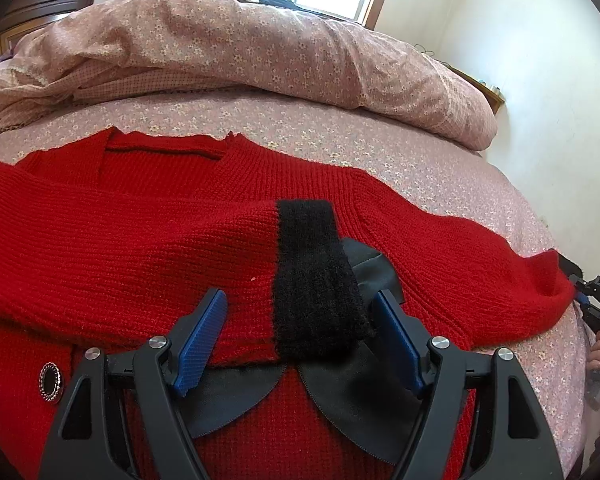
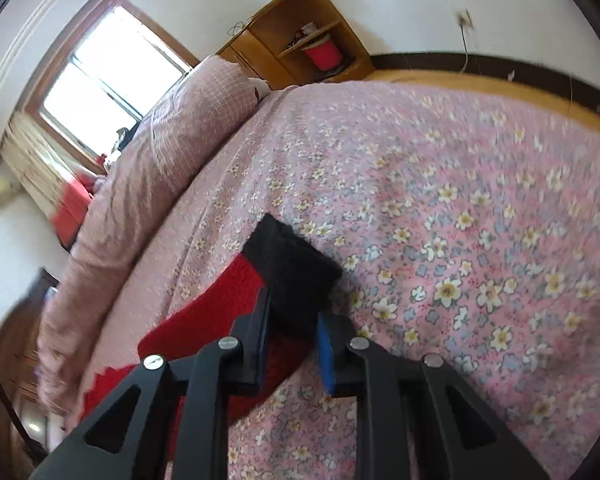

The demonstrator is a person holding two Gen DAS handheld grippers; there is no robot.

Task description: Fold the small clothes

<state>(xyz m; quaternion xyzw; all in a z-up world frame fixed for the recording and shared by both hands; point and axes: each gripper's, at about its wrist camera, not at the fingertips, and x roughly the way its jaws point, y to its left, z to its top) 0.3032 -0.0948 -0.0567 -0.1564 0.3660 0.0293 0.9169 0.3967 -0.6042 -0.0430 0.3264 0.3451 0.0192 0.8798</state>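
Note:
A red knitted sweater (image 1: pixel 148 232) with black cuffs lies spread on the bed. One sleeve is folded across its body, its black cuff (image 1: pixel 312 280) lying between the blue pads of my left gripper (image 1: pixel 300 312), which is open and not holding it. A black satin bow (image 1: pixel 348 396) lies under the cuff. My right gripper (image 2: pixel 292 312) is shut on the other sleeve's black cuff (image 2: pixel 296 264), held over the floral sheet; it also shows at the right edge of the left wrist view (image 1: pixel 592 300).
A rolled pink floral quilt (image 1: pixel 260 52) lies along the far side of the bed. The floral sheet (image 2: pixel 460 220) spreads to the right. A wooden cabinet (image 2: pixel 300 36) stands by the wall, with a window (image 2: pixel 108 76) beyond the quilt.

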